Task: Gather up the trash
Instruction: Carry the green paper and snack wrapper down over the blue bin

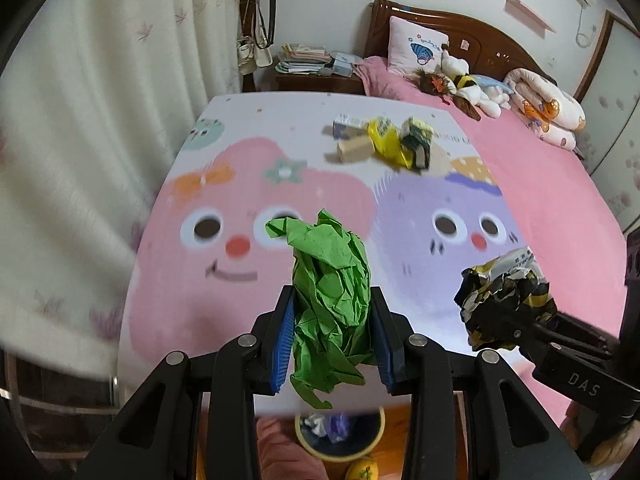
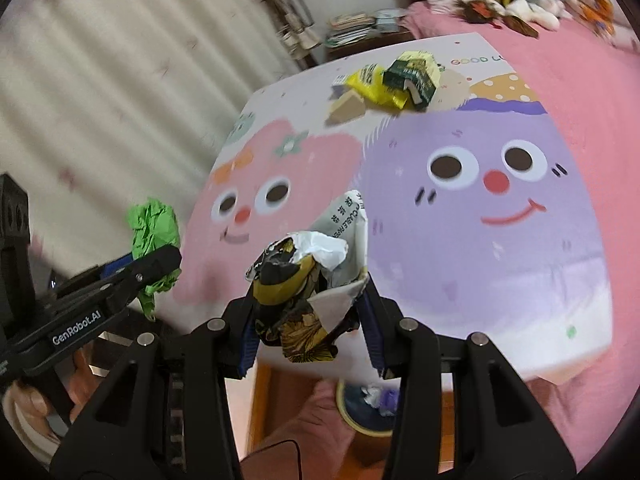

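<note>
L gripper [image 1: 332,320] jaws pinch green paper [image 1: 330,292], R gripper [image 2: 308,312] jaws pinch foil wrapper [image 2: 304,280]; bin [image 1: 340,446] below, more trash [image 1: 390,142] far on mat [image 1: 248,184]

Left tongs [image 1: 332,316]: matt black plastic arms, ribbed blue pads, bright metal pivot pins. They pinch green paper [image 1: 330,300], matt and heavily creased. Right tongs [image 2: 308,316]: same matt black plastic, grip a crumpled wrapper [image 2: 308,276], glossy foil-like film, silvery inside, black and gold print. Play mat [image 1: 240,184]: smooth printed sheet, slight sheen. Bed sheet [image 1: 552,200]: pink cloth, matt. Headboard [image 1: 472,36]: dark wood, glossy varnish. Curtain [image 1: 100,100]: pale cloth, soft folds. Yellow wrapper [image 1: 386,142]: shiny plastic film.
</note>
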A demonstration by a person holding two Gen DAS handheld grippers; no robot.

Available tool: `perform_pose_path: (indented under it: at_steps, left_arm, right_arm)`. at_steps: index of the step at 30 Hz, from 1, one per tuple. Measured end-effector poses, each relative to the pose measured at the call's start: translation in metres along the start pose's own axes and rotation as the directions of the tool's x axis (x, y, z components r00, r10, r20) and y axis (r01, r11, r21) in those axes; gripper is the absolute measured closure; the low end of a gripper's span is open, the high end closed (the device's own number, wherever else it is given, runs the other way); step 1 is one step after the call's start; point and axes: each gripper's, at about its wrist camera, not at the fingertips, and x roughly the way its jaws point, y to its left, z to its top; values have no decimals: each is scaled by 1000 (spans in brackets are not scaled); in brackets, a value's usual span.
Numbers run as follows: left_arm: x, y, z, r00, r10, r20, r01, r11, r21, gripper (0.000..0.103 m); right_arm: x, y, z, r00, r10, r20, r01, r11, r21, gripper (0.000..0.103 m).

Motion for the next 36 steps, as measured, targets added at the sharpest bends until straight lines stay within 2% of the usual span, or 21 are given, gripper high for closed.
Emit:
perform_pose_path:
  at_steps: [5,8,12,18,24,27,32,36]
  left_arm:
    - [-16,-17,-69,998,14,-69,-13,1000,10,68]
    - [-13,-27,-108,990,28,-138,-23,999,39,68]
    - [5,-34,-146,975,39,-218,-22,997,78,68]
    - [56,-33,-212,938,9,-346,26,995,96,68]
    - [130,-30,-276,906,-21,-422,76,991,113,68]
    - [167,-25,-304,898,-26,-440,85,990,115,68]
    - [221,-15,-337,898,-16,-439,79,989,126,67]
    - [252,-9,-348,896,-6,-443,75,987,139,65]
  right_arm:
    - [-14,-3,-56,997,-1,-72,-3,999,-47,63]
    - [-12,-8,-90,993,-17,-118,10,998,-55,63]
    - [7,-19,-136,979,-33,-201,32,999,-9,63]
    - [57,-44,-197,956,-78,-284,95,994,47,63]
    - [129,-81,-262,928,-129,-350,172,981,95,62]
    - [163,-101,-290,919,-140,-369,197,973,121,62]
    - [209,-131,-323,912,-149,-383,224,961,161,61]
    - [242,-148,-334,906,-137,-401,225,957,181,59]
